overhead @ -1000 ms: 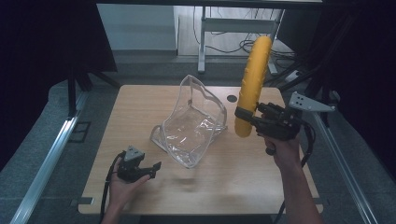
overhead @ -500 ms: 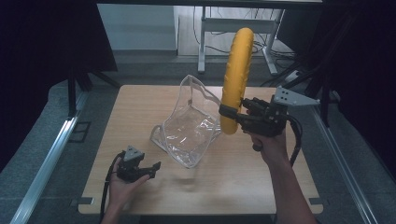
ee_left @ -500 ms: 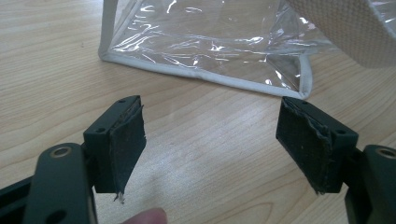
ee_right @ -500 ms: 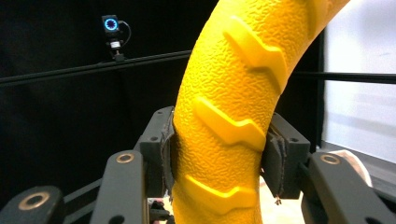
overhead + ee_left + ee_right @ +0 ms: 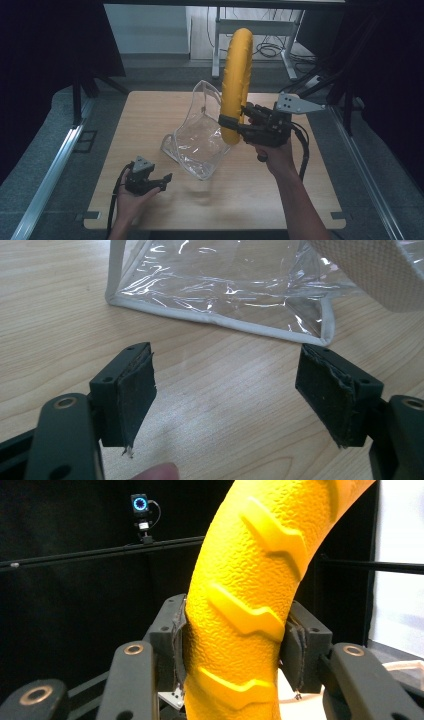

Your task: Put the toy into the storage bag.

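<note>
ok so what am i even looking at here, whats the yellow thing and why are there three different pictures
No robot here: a person sits at a wooden table holding a hand-operated tool in each hand, each ending in two black jaws.

One picture comes from a camera fixed above the person, looking down at the table. The other two come from small cameras riding on the tools, looking along their jaws.

The right tongs are shut on a curved yellow tube with a bumpy skin and raised zigzag ridges, held upright above the table. The right gripper view shows the jaws pressing it from both sides.

The left tongs are open near the table's front edge, holding nothing; their own view shows wood between the jaws.

On the table stands a clear plastic bag with pale edging, its mouth open upward, just beside the tube.
</note>
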Tool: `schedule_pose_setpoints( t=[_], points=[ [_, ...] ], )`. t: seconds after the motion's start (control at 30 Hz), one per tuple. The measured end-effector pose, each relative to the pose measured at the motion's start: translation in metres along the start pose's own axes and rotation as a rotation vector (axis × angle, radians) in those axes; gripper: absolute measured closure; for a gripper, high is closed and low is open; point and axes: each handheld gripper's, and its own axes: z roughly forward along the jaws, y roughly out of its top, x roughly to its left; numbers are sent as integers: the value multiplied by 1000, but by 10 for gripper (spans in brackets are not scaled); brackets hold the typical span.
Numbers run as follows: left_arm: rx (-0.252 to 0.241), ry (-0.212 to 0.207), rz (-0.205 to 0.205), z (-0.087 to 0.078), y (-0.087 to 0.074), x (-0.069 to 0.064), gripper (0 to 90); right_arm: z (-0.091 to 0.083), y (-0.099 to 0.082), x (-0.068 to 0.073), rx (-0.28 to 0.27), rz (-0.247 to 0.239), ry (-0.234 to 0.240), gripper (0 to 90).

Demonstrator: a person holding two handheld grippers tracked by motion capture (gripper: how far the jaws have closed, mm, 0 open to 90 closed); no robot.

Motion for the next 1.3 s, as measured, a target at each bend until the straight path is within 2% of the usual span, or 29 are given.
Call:
schedule_pose_setpoints(
  t=[0.63,1.3],
  points=[
    [-4,2,-3,-1,0,1,239,24,-7,6,15,7,61,507],
    [-7,2,-6,-1,0,2,239,41,-21,5,42,23,91,506]
  ],
)
